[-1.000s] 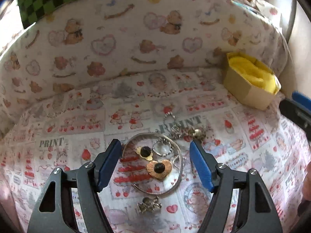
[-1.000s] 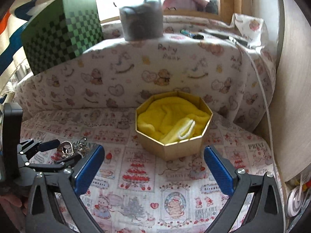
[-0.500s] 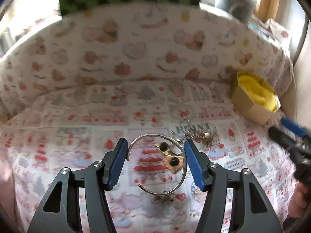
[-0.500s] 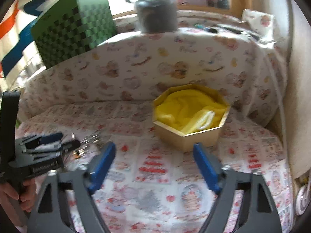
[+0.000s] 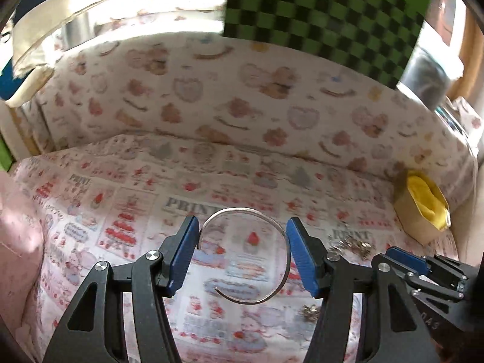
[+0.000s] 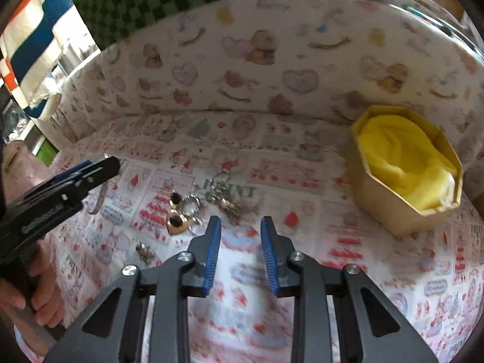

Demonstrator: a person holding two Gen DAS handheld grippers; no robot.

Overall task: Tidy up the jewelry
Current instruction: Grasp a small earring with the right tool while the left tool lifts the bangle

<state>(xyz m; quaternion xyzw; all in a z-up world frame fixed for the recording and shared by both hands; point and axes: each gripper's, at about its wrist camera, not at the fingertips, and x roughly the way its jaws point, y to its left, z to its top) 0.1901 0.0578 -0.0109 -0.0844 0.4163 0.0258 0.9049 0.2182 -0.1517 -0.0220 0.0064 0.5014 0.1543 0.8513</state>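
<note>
A thin silver open bangle (image 5: 242, 210) spans the blue pads of my left gripper (image 5: 242, 227), which is shut on it and holds it above the printed cloth; the bangle (image 6: 101, 198) also shows under that gripper (image 6: 99, 166) in the right wrist view. My right gripper (image 6: 240, 220) hovers just in front of the jewelry pile, its jaws closing with nothing between them. The pile holds gold heart earrings (image 6: 177, 222), silver rings and a chain (image 6: 224, 196), and a small charm (image 6: 144, 251). An octagonal gold box (image 6: 405, 163) lined with yellow cloth stands at the right.
A padded wall with a bear print (image 6: 272, 60) curves round the back of the cloth surface. A green checkered box (image 5: 326, 6) sits on top of it. A person's hand (image 6: 39, 296) grips the left tool at the lower left.
The left gripper narrowed onto the bangle and lifted it up and away from the earrings. The right gripper swung left from the gold box toward the pile, its jaws narrowing.
</note>
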